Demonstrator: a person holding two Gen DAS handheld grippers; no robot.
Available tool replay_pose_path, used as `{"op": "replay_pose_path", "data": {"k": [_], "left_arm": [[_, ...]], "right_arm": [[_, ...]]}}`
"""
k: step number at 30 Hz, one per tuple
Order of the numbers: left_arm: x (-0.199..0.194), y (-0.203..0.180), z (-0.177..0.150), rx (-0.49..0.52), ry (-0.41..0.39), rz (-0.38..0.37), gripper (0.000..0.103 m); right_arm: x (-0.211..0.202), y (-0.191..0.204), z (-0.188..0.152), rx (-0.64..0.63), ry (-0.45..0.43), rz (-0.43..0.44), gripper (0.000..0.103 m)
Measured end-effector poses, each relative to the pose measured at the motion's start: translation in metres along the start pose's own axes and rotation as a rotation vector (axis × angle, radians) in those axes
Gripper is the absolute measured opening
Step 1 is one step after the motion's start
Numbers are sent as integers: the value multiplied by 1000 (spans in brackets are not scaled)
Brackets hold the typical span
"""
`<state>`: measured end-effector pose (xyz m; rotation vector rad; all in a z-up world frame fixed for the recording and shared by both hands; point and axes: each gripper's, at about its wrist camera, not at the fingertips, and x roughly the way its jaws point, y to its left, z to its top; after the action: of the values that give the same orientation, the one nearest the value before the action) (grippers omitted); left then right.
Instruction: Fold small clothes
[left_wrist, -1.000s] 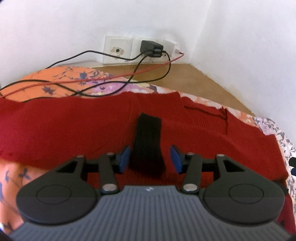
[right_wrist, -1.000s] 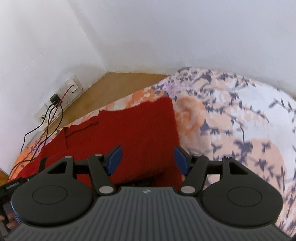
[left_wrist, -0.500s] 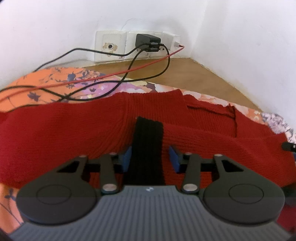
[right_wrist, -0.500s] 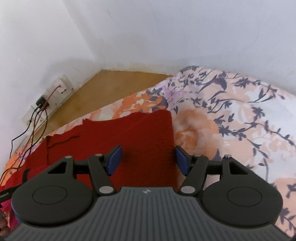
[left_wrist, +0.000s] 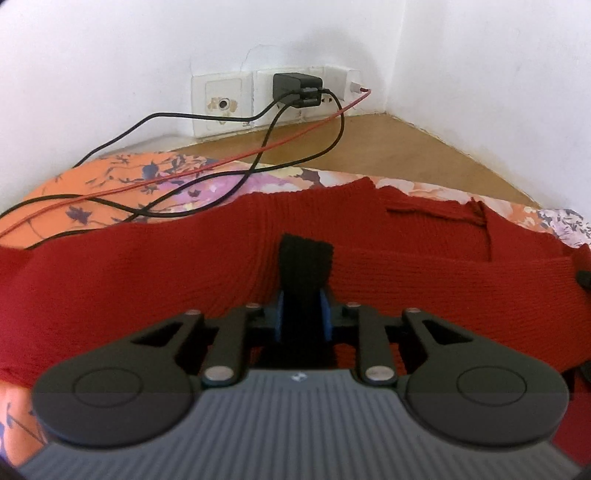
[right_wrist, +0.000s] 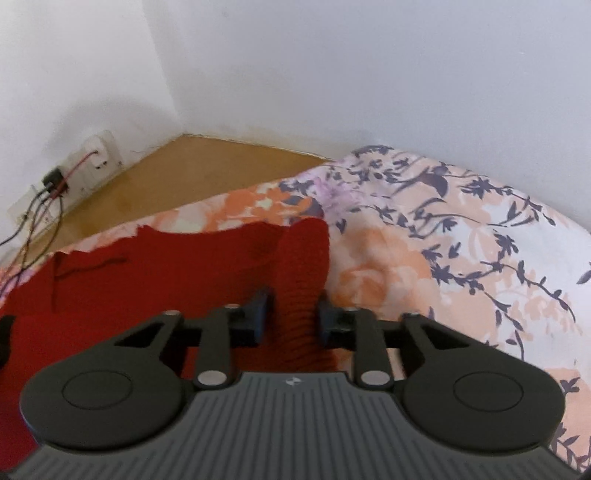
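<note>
A red knitted sweater (left_wrist: 155, 280) lies spread across a floral bedsheet (left_wrist: 110, 177). Its black ribbed cuff (left_wrist: 304, 258) sticks up between the fingers of my left gripper (left_wrist: 303, 320), which is shut on it. In the right wrist view the same red sweater (right_wrist: 147, 280) reaches to the right, where its right edge (right_wrist: 304, 273) is bunched into a ridge. My right gripper (right_wrist: 291, 314) is shut on that red ridge. A seam line shows in the knit at the left of that view.
Black and red cables (left_wrist: 207, 173) run from a charger (left_wrist: 295, 88) in wall sockets across the sheet behind the sweater. A wooden floor strip (right_wrist: 207, 173) and white walls meet in the corner. The floral bedsheet (right_wrist: 461, 236) extends to the right of the sweater.
Both grippers went from open to shut: the left closed on the black cuff, the right on the sweater's right edge, which bunched up. Both moved forward and lower over the sweater.
</note>
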<state>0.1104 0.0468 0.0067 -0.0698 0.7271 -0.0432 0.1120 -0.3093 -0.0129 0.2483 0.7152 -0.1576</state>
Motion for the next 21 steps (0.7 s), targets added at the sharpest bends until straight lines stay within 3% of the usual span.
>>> {"op": "replay_pose_path", "data": {"k": [6,21], "left_arm": [[-8,5,1,-33,34,-10,39],[-79,58,1,-113,105,-43,45]], "right_arm": [[-12,-5,3,18,20,3,66],[-106,28,-10,29,28,171,78]]}}
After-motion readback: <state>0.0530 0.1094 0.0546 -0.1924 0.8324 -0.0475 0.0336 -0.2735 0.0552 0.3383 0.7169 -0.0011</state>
